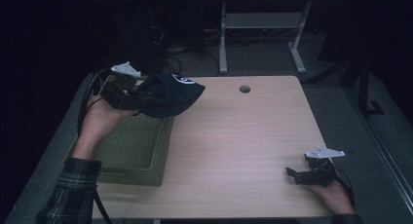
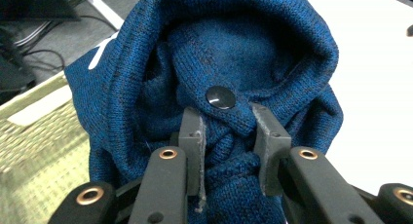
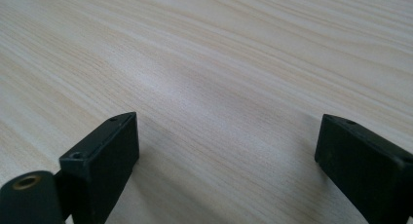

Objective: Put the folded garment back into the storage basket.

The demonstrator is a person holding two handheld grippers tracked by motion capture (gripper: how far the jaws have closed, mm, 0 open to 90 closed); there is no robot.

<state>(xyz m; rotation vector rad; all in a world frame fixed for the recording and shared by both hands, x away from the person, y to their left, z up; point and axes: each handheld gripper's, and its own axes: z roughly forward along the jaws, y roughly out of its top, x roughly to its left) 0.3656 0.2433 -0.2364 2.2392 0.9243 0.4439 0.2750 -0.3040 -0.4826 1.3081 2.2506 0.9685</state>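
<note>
The left gripper (image 2: 226, 131) is clenching a bunched fold of a dark blue knit cap (image 2: 234, 53), which is sagging ahead of its jaws over the woven basket (image 1: 146, 158) — soft, light, floppy, so I judge thick gathered cloth the surest hold. The right gripper (image 3: 226, 151) is resting spread and empty on the table (image 3: 219, 53), well apart.

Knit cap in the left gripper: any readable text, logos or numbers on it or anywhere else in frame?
No readable text anywhere.
Blue knit cap: a white round emblem on top in the high view, too small and blurred to read.
Same cap, left gripper view: a white stripe-like mark at its left edge, cut off, not legible.
Black snap button: plain, no marking.
</note>
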